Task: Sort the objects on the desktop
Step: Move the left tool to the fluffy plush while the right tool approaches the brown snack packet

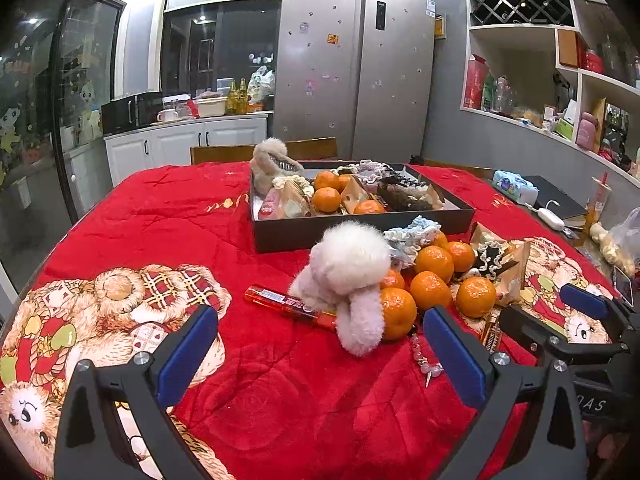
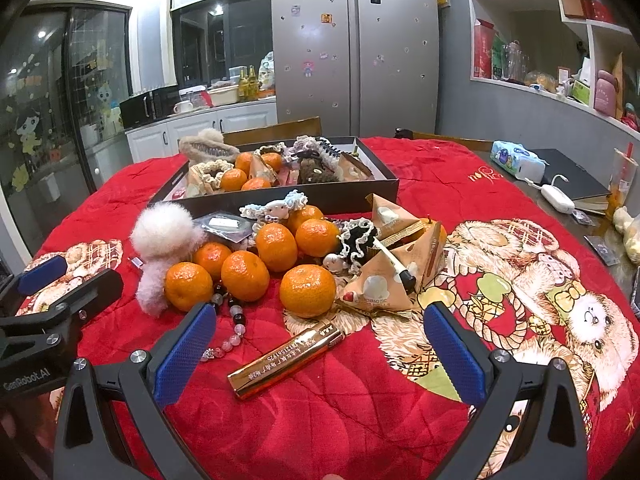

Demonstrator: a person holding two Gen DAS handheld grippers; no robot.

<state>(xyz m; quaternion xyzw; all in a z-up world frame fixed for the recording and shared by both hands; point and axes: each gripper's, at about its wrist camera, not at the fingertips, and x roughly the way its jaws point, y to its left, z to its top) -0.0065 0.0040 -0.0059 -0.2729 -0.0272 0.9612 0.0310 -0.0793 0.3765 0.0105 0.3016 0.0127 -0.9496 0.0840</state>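
Tangerines etc. piled mid-table, 12 o'clock of both grippers. Dark tray behind holds some fruit, hair clips, packets already; judged partly sorted. Left: pile, gold tube, bead bracelet. Left gripper and right gripper spread wide, empty.

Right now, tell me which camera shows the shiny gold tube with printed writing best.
The right wrist view: the shiny gold tube lies whole on the red blanket, between the open right gripper fingers. The left wrist view shows only a gold sliver behind a finger.
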